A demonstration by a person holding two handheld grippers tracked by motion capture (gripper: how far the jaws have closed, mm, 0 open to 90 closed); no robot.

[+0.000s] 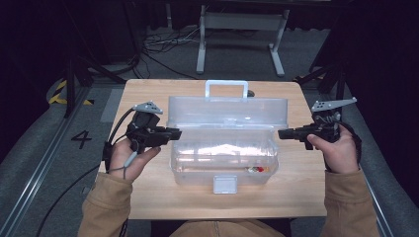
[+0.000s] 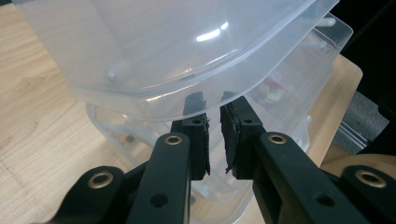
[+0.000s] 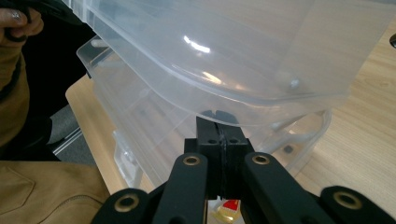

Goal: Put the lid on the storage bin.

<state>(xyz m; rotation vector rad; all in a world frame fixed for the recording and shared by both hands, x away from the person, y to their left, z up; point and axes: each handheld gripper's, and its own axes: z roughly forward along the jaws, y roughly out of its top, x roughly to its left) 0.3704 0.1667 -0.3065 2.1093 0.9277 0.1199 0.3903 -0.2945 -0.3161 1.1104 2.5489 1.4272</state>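
Grey carpet and black stands surround a light wooden table (image 1: 148,197), on which a clear plastic storage box (image 1: 225,163) with a white front latch sits at the middle. Its clear hinged lid (image 1: 227,111) with a white carry handle is raised and tilted back above the far edge of the box. Small red and yellow pieces (image 1: 257,169) lie inside the box near its right front corner.

At the left end of the box, the left hand-held gripper (image 1: 175,133) points level toward it, its tips reaching under the lid's left edge. In the left gripper view, the left hand-held gripper (image 2: 214,121) has its jaws a narrow gap apart, with nothing pressed between the pads; the tips sit just below the lid's rim, and whether they touch it cannot be told.

At the right end, the right hand-held gripper (image 1: 280,133) points level at the box and stops just beside its right edge. In the right gripper view, the right hand-held gripper (image 3: 218,116) has its jaws pressed fully together, holding nothing, with the tips right under the lid's rim.
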